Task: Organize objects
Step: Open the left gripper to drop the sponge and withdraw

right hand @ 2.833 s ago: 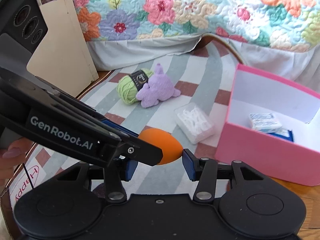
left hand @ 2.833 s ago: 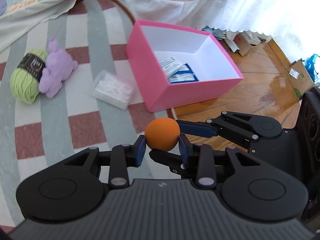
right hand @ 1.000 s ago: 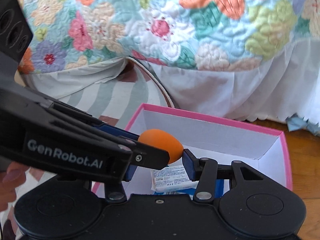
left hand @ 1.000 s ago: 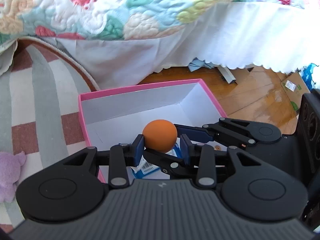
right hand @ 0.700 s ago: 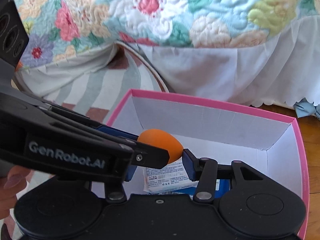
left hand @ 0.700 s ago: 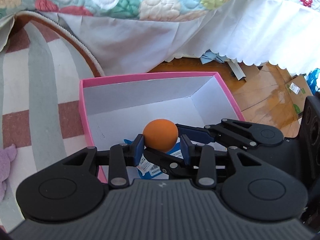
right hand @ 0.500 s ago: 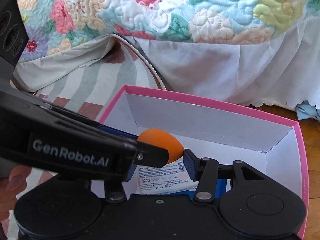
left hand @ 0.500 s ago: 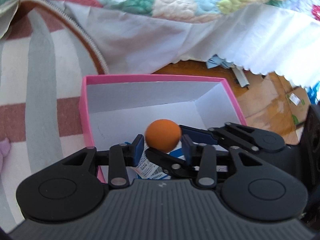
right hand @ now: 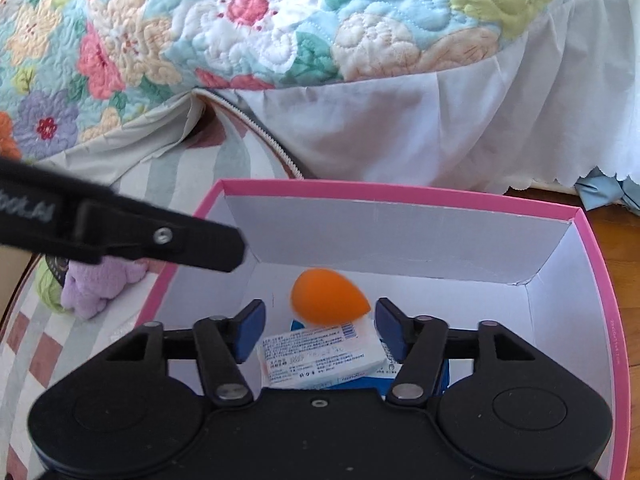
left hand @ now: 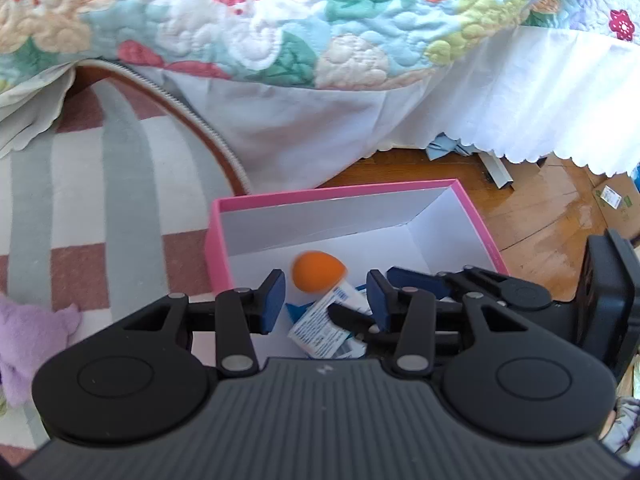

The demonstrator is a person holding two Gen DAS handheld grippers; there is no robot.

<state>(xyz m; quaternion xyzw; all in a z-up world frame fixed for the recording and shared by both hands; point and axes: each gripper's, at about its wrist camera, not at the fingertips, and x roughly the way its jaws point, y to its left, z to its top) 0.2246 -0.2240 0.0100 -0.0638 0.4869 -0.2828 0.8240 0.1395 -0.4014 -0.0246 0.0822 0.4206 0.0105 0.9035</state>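
Note:
An orange egg-shaped sponge (left hand: 318, 271) is loose inside the pink box (left hand: 218, 240), blurred by motion; it also shows in the right wrist view (right hand: 328, 297). My left gripper (left hand: 326, 301) is open and empty just above the box. My right gripper (right hand: 318, 326) is open and empty over the pink box (right hand: 592, 264). White and blue packets (right hand: 320, 356) lie on the box floor below both grippers. The left gripper's finger (right hand: 160, 236) crosses the right wrist view at the left.
A flowered quilt (left hand: 280, 20) and white bed skirt (left hand: 520, 92) hang behind the box. A purple plush toy (left hand: 28, 336) and green yarn (right hand: 44, 286) lie on the striped rug (left hand: 120, 200) to the left. Wooden floor (left hand: 540, 216) and cardboard scraps are at the right.
Both grippers opened. The orange sponge left the left gripper's fingers and dropped into the pink box. The views tilted up slightly toward the bed.

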